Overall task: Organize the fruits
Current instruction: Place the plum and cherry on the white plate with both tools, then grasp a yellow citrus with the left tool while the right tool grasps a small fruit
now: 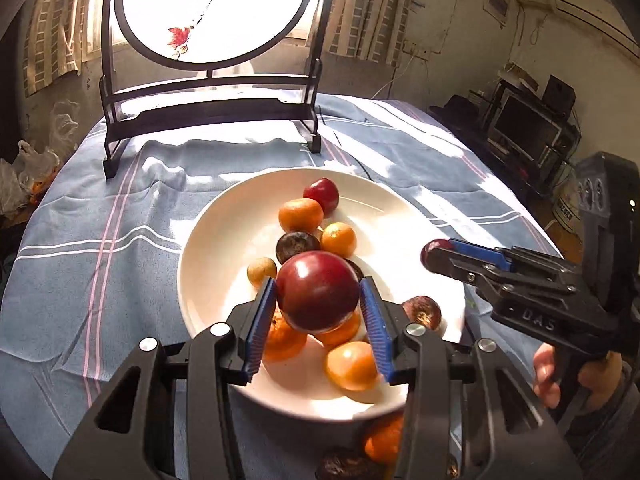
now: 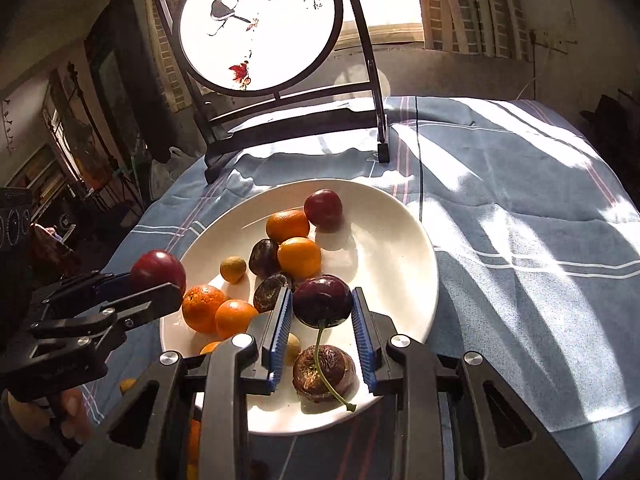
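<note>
A white plate [image 1: 224, 248] on the blue striped cloth holds several fruits: oranges, dark wrinkled fruits, a small tan fruit [image 1: 261, 271] and a red plum [image 1: 321, 195] at the far side. My left gripper [image 1: 318, 300] is shut on a red plum [image 1: 318, 296] and holds it above the plate's near part. My right gripper [image 2: 322, 306] is shut on a dark cherry [image 2: 322, 300] with a hanging stem, above the plate [image 2: 392, 264]. The right gripper also shows in the left wrist view [image 1: 436, 254], and the left gripper in the right wrist view [image 2: 160, 284].
A dark wooden stand with a round painted screen [image 1: 212, 12] stands at the back of the table. More oranges and a dark fruit [image 1: 384, 440] lie on the cloth in front of the plate. Blue cloth [image 2: 520, 220] spreads to the right.
</note>
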